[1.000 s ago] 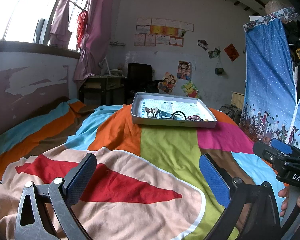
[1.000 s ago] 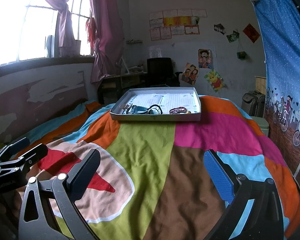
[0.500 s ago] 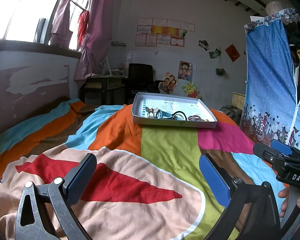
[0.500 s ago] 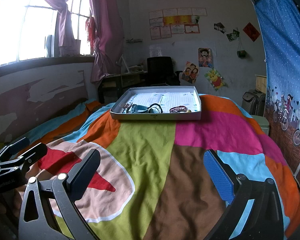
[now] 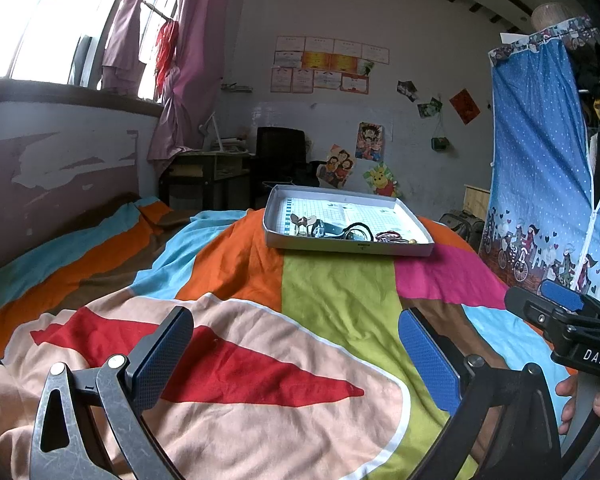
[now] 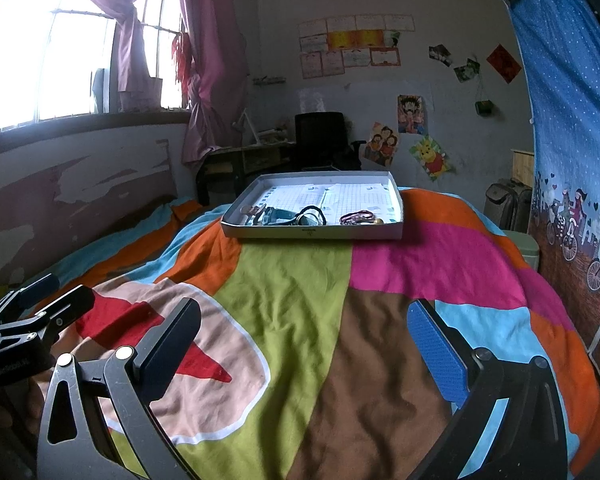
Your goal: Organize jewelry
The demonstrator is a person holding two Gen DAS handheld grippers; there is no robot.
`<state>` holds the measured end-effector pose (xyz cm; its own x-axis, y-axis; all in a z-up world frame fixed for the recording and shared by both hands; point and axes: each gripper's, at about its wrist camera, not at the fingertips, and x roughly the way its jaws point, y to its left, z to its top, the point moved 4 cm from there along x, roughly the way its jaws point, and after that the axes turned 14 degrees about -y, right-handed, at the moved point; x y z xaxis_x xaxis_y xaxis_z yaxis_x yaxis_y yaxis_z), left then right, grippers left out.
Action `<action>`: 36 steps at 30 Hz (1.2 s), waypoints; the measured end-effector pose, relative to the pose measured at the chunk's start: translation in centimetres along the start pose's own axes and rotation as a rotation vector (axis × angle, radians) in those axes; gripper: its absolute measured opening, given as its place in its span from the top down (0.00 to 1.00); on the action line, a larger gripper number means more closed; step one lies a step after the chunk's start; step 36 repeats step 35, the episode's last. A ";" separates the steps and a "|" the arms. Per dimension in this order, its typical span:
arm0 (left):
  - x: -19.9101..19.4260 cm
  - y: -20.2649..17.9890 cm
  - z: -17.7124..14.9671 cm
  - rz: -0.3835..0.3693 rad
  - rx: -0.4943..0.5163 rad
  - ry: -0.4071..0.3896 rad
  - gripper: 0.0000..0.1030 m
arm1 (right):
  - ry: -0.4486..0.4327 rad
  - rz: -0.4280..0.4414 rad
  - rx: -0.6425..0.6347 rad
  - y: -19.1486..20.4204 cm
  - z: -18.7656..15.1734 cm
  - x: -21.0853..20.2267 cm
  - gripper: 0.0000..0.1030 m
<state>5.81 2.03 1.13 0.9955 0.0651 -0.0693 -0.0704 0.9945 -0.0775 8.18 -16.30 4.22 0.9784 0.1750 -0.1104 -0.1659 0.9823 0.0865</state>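
Above the bedspread [image 5: 332, 304], both tools [image 5: 296, 356] [image 6: 304, 344] wide apart, empty

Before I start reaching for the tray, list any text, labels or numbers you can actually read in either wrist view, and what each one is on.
"DAS": white letters on the black body of the right gripper, seen in the left wrist view.
Left gripper body: a faint light label, too blurred to read.
Tray front wall: a small dark mark, too small to read.
Tray's gridded lining sheet: print too small to read.
Certificates on the far wall: too small to read.
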 end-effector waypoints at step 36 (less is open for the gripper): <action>-0.1 -0.1 0.0 0.011 0.015 0.005 0.00 | 0.013 0.008 0.003 0.1 -0.7 -0.7 0.01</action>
